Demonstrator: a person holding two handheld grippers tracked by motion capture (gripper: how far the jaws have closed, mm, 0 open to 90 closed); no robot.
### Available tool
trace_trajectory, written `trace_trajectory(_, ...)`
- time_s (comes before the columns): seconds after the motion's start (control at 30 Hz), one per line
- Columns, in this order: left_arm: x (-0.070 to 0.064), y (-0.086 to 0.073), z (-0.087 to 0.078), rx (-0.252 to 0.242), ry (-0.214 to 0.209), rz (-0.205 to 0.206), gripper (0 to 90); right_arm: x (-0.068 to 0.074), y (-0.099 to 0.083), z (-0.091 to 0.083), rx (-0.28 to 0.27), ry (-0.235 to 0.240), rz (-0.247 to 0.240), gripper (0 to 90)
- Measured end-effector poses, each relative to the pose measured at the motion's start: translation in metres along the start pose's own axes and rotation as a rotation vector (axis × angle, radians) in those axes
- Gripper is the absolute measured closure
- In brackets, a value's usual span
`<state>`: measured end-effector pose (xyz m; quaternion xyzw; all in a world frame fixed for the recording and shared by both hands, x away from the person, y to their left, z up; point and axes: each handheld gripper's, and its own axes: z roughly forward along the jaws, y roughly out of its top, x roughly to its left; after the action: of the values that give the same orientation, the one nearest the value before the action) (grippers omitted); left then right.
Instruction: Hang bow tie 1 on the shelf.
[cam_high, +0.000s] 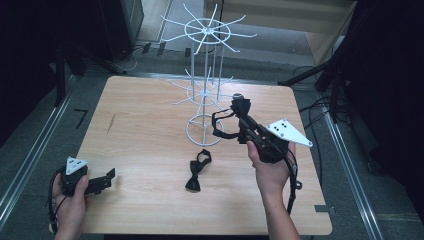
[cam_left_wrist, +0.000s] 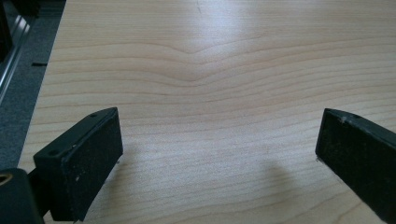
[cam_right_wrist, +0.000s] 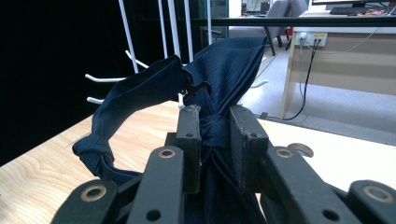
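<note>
I read the right gripper (cam_right_wrist: 215, 126) as clamped on the dark blue bow tie (cam_right_wrist: 219, 70) — its knot sits pinched between the two jaws, wings rising above the tips, strap looping off to one side. I see this tie held above the table (cam_high: 150, 135), beside the white wire rack (cam_high: 205, 90). The left gripper (cam_left_wrist: 219, 154) hovers over bare wood — jaws wide apart, holding nothing. A second bow tie (cam_high: 196, 172) lies flat between both grippers.

- The wire rack (cam_high: 205, 95) stands on the table (cam_high: 145, 135), toward its far middle.
- One bow tie (cam_high: 196, 172) lies on the table in front of the rack's base.
- Another bow tie (cam_high: 235, 117) sits clamped in the right gripper (cam_high: 241, 111), just right of the rack.
- The left gripper (cam_high: 107, 177) rests at the near left corner, well apart from the rest.
</note>
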<state>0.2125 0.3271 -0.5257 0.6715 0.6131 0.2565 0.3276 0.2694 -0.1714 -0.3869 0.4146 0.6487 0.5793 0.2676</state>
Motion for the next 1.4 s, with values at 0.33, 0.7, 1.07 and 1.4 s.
trace_trajectory(0.33,0.000,0.000,0.000,0.000,-0.001,0.000,1.0,0.002,0.003,0.012,0.007,0.001,-0.003,76.1)
trace_trajectory(0.7,0.000,0.000,0.000,0.000,-0.001,0.000,1.0,0.001,0.001,0.025,0.017,-0.012,0.013,76.1)
trace_trajectory(1.07,0.000,0.000,0.000,-0.001,-0.003,-0.003,1.0,-0.003,-0.001,0.039,0.037,-0.026,0.023,76.1)
trace_trajectory(1.4,0.000,0.000,0.000,-0.002,-0.004,-0.004,1.0,-0.007,-0.005,0.051,0.052,-0.034,0.032,76.1)
